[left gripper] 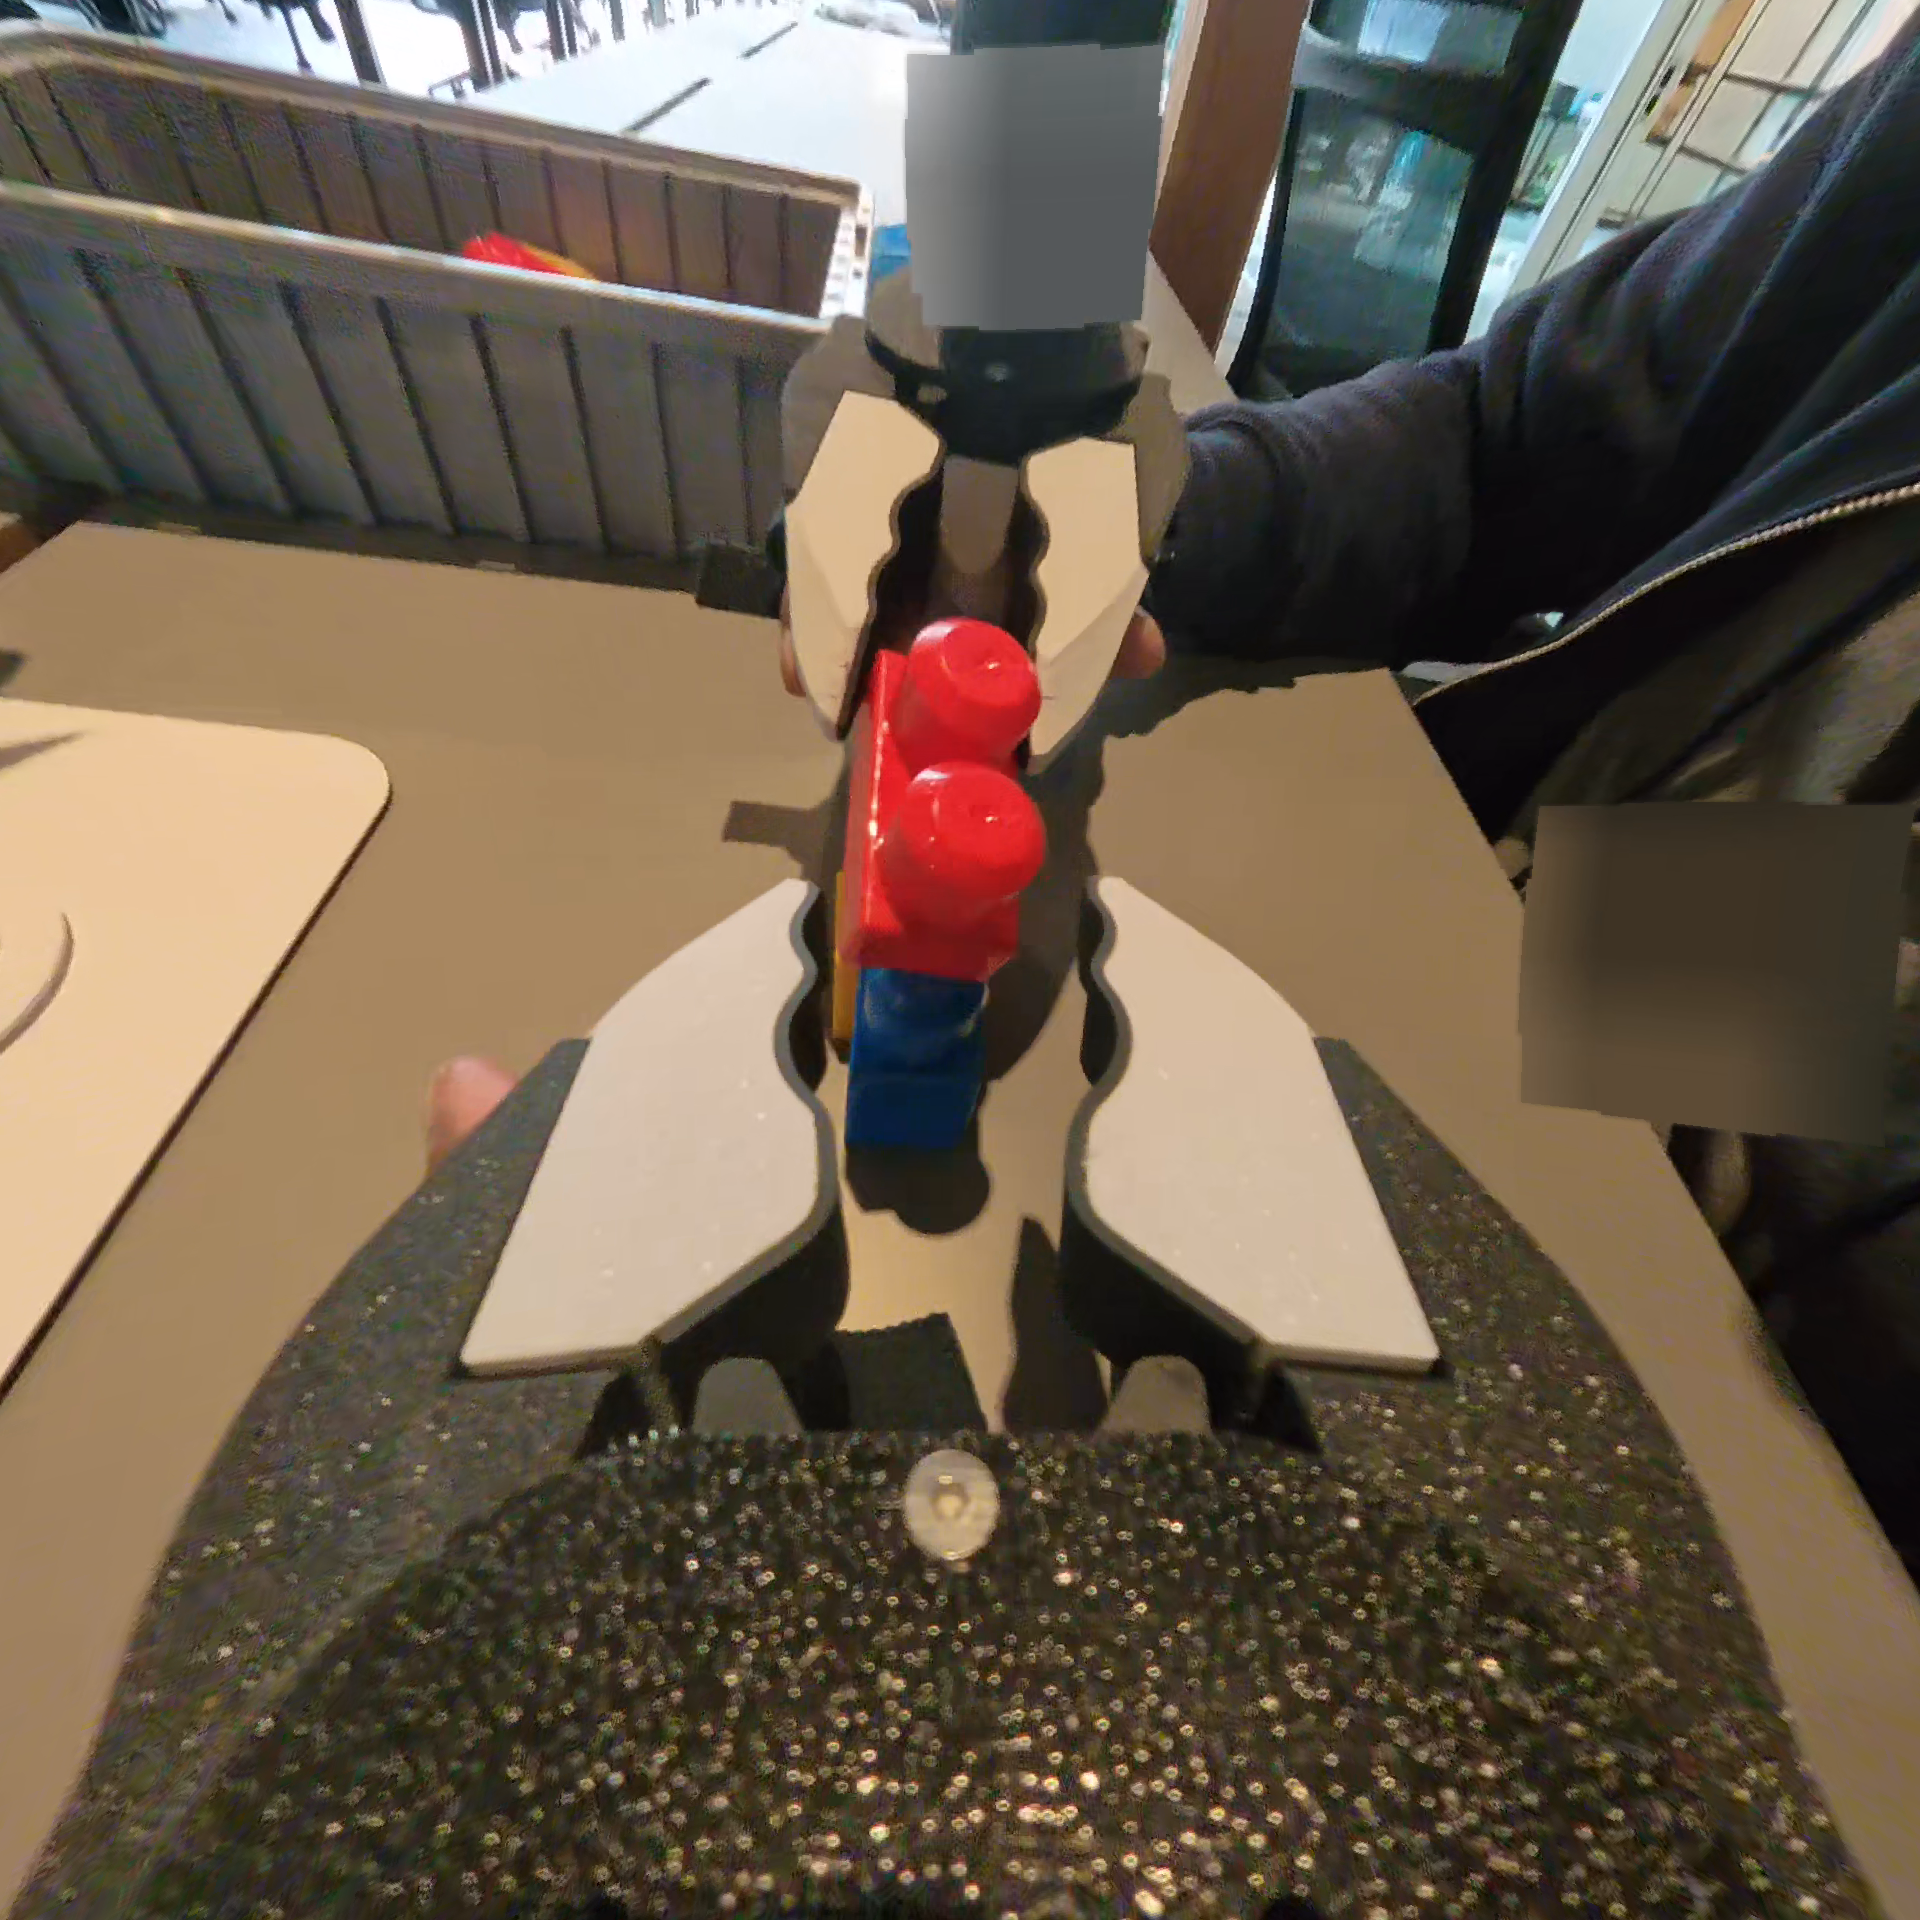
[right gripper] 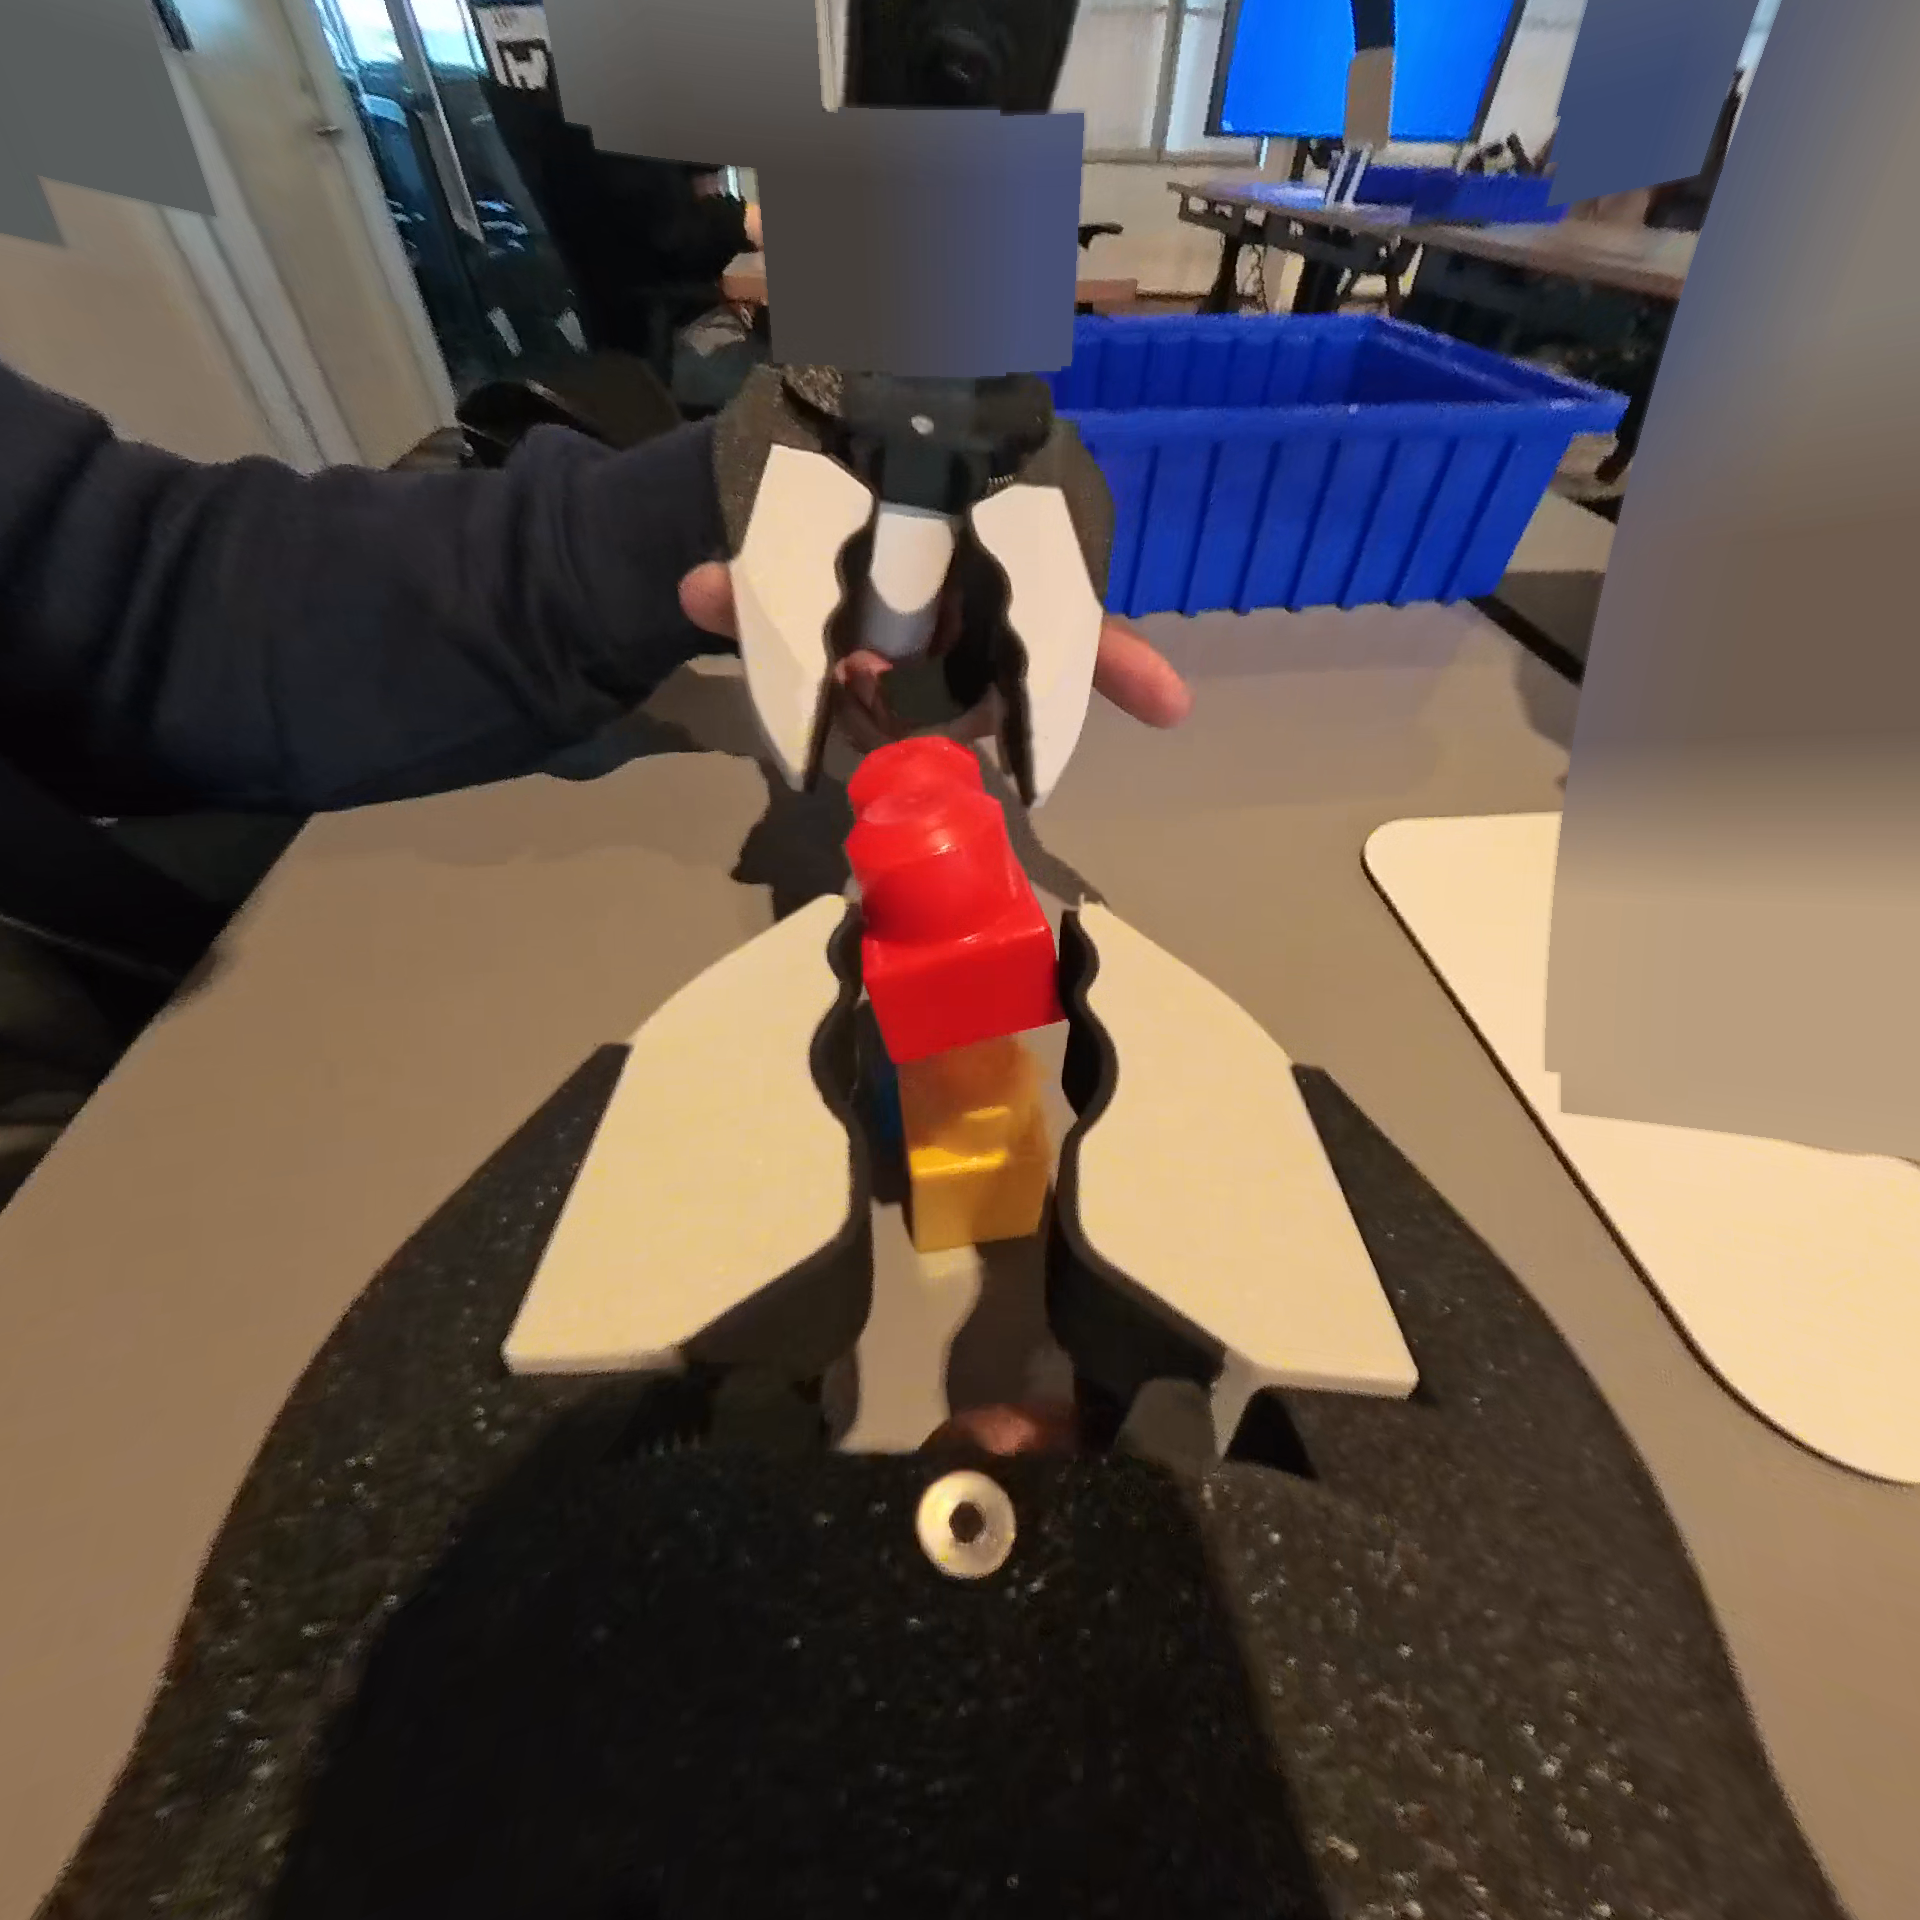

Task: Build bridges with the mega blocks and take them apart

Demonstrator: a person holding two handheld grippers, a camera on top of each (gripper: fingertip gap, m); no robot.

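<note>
The bridge of plastic mega blocks stands on my grey surface (left gripper: 468, 727): through the left wrist camera, a long red two-stud block (left gripper: 935, 821) caps a blue block (left gripper: 914, 1060), inside my left gripper (left gripper: 940, 1039), jaws apart, touching nothing.

The right wrist camera shows the red block over a yellow block (right gripper: 977, 1153); my right gripper (right gripper: 956, 997) has jaws closed against the red block. Pulling off-axis could topple both legs, I judge.
</note>
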